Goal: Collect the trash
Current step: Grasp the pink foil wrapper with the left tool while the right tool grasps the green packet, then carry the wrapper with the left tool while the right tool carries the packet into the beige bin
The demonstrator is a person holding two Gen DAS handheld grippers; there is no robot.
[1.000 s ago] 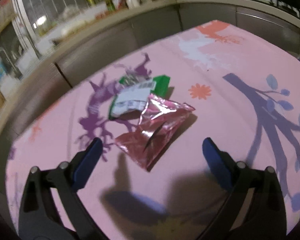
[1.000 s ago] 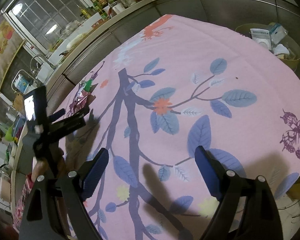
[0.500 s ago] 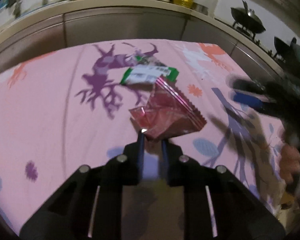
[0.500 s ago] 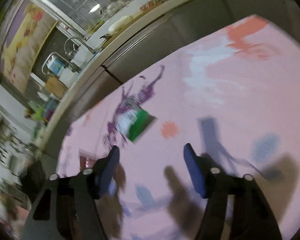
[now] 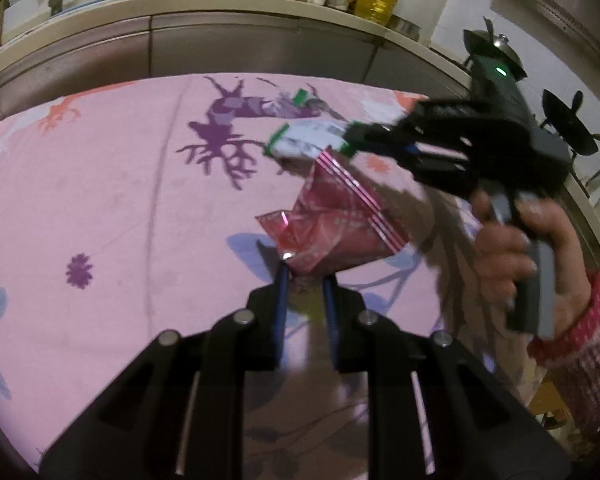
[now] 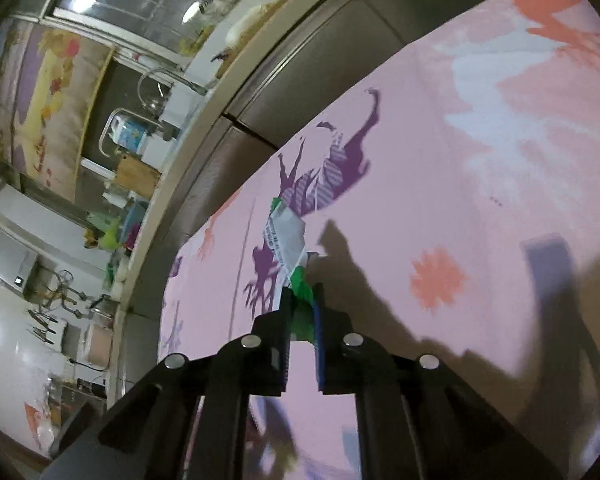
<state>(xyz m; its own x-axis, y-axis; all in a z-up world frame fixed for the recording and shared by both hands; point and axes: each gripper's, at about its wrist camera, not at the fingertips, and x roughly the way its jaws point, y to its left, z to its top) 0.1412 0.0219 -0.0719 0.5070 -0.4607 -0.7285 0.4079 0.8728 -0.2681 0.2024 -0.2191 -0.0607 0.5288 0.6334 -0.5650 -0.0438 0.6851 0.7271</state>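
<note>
Left gripper [image 5: 305, 280] clamping red wrapper [image 5: 332, 224] corner

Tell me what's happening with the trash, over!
Left tongs shut on red wrapper. Right tongs just closed on green-and-white wrapper. Nothing in the way on the pink cloth.

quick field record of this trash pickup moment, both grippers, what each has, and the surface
surface: pink tablecloth with printed tree, leaf and flower shapes
left gripper: shut on the red wrapper, pinching its near corner
right gripper: jaws have just been closing, now shut on the green end of the green and white wrapper
right hand: seen in the left wrist view, gripping the handle, red and white patterned sleeve
wrappers: close together; touching or not unclear
backdrop: kitchen counter with bottles
</note>
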